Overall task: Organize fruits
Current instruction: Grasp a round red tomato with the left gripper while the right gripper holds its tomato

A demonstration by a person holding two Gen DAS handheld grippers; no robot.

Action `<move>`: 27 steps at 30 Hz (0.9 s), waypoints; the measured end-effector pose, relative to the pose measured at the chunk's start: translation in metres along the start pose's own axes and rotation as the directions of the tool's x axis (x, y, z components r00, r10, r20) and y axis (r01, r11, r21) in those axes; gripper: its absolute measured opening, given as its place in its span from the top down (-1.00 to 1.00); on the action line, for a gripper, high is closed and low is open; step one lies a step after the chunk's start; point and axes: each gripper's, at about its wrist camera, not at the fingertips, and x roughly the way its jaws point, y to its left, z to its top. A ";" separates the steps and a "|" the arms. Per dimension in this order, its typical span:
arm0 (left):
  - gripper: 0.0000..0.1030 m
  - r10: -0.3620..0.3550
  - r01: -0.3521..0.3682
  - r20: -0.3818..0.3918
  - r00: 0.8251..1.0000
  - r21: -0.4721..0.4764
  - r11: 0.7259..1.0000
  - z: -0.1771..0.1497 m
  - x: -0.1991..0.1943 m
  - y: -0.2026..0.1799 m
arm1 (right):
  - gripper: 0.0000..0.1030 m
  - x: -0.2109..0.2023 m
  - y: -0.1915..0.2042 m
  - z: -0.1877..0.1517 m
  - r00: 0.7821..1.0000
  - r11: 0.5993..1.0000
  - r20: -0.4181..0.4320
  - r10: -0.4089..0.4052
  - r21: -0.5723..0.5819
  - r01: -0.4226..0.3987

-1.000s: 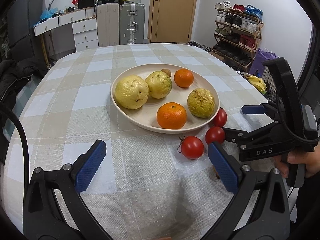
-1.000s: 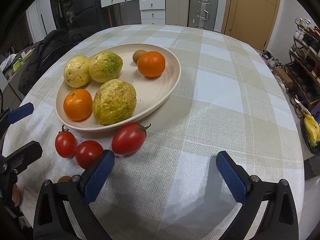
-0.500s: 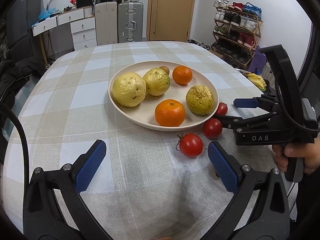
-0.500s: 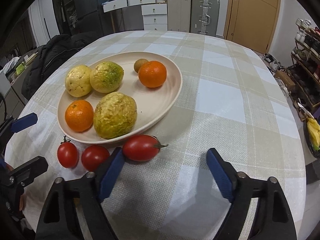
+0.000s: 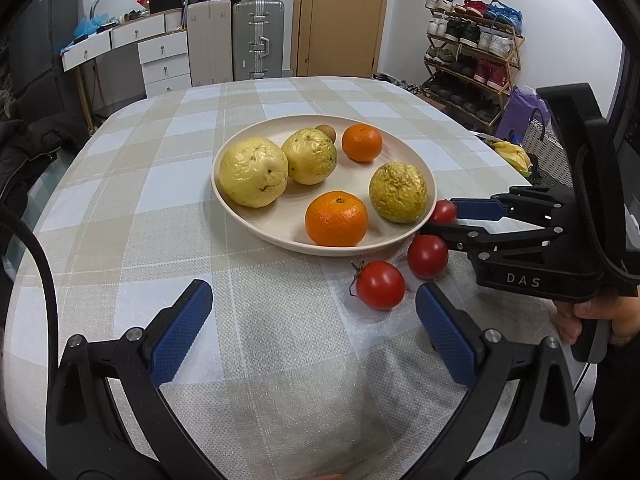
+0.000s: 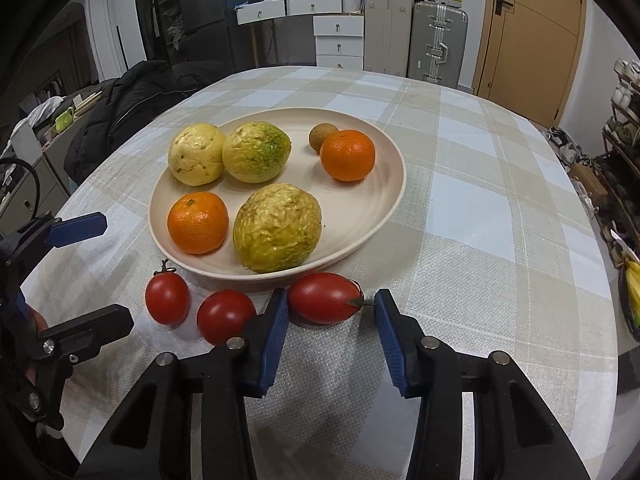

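Fruit was split between a cream plate (image 6: 384, 216) and the checked tablecloth (image 6: 480, 216) beside it. On the plate were held three wrinkled yellow-green fruits (image 6: 277, 227), two oranges (image 6: 198, 222) and one small brown fruit (image 6: 321, 136), the last tucked against the far orange (image 6: 347, 155). Two yellow fruits were seen touching at the plate's far left, while the third lay by the near rim beside the near orange. Three tomatoes were left on the cloth just outside the near rim: an oblong tomato (image 6: 323, 298), a middle tomato (image 6: 225, 315) and a stemmed tomato (image 6: 167, 297). The right gripper (image 6: 330, 314) was held low over the cloth, its blue pads partly open on either side of the oblong tomato; the left pad was seen at the tomato's side, the right pad near its stem, and a firm grip could not be told. The left gripper (image 5: 314, 334) was held wide open above bare cloth, nothing between its pads, with the stemmed tomato just ahead of its right pad.
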 end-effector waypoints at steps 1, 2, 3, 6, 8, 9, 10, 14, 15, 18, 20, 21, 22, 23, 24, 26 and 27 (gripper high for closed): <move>-0.97 -0.001 0.001 0.000 1.000 0.001 1.000 0.000 0.000 0.000 | 0.16 -0.001 0.000 0.000 1.000 1.000 0.003 0.001 0.001 -0.001; -0.97 0.000 0.000 0.000 1.000 0.002 1.000 0.000 0.000 0.000 | 0.16 -0.003 0.000 -0.001 1.000 1.000 0.010 0.002 0.003 -0.002; -0.97 0.001 -0.001 0.000 1.000 0.003 1.000 0.000 0.000 0.000 | 0.16 -0.004 -0.001 -0.002 1.000 1.000 0.013 0.006 0.007 -0.006; -0.97 0.007 -0.007 -0.007 1.000 0.009 1.000 0.000 0.002 -0.001 | 0.17 -0.010 0.000 -0.003 1.000 1.000 0.022 0.012 0.007 -0.013; -0.97 0.010 -0.010 -0.009 1.000 0.015 1.000 0.000 0.003 -0.002 | 0.17 -0.015 0.001 -0.003 0.999 1.000 0.032 0.016 0.004 -0.016; -0.97 0.010 -0.010 -0.010 1.000 0.020 1.000 0.000 0.004 -0.003 | 0.17 -0.018 0.002 -0.003 0.999 1.000 0.038 0.016 0.003 -0.016; -0.97 0.013 -0.012 -0.012 1.000 0.025 1.000 0.000 0.004 -0.004 | 0.17 -0.020 0.002 -0.002 0.999 1.000 0.044 0.015 0.003 -0.015; -0.97 0.018 -0.015 -0.052 0.998 0.047 0.999 0.001 0.012 -0.009 | 0.17 -0.027 0.002 0.000 0.998 1.000 0.065 0.018 0.005 -0.018; -0.97 0.016 -0.013 -0.067 0.998 0.051 0.999 0.001 0.015 -0.009 | 0.17 -0.028 0.003 0.000 0.998 1.000 0.067 0.021 0.007 -0.021; -0.96 -0.005 0.011 -0.110 0.994 0.055 0.998 0.003 0.024 -0.010 | 0.17 -0.029 0.003 0.000 0.998 1.000 0.067 0.021 0.006 -0.022; -0.93 -0.017 0.024 -0.129 0.991 0.049 0.999 0.004 0.029 -0.011 | 0.17 -0.029 0.004 0.000 0.998 1.000 0.066 0.022 0.006 -0.022; -0.90 -0.021 0.027 -0.136 0.990 0.045 0.999 0.004 0.031 -0.011 | 0.17 -0.029 0.004 -0.001 0.998 1.000 0.065 0.022 0.005 -0.022; -0.85 -0.023 0.030 -0.143 0.989 0.045 0.999 0.005 0.033 -0.012 | 0.17 -0.030 0.004 -0.001 0.998 1.000 0.064 0.022 0.001 -0.022; -0.78 -0.024 0.031 -0.150 0.988 0.047 0.998 0.005 0.035 -0.012 | 0.17 -0.031 0.005 -0.001 0.998 1.000 0.065 0.021 -0.003 -0.021; -0.69 -0.025 0.033 -0.149 0.989 0.048 0.998 0.005 0.035 -0.013 | 0.17 -0.031 0.004 -0.001 0.998 1.000 0.067 0.020 -0.004 -0.019; -0.59 -0.033 0.041 -0.145 0.989 0.049 0.998 0.005 0.035 -0.014 | 0.17 -0.033 0.003 -0.001 0.997 1.000 0.070 0.022 -0.001 -0.022; -0.54 -0.031 0.038 -0.143 0.989 0.052 0.998 0.005 0.035 -0.014 | 0.17 -0.032 0.002 0.000 0.997 1.000 0.070 0.023 0.000 -0.023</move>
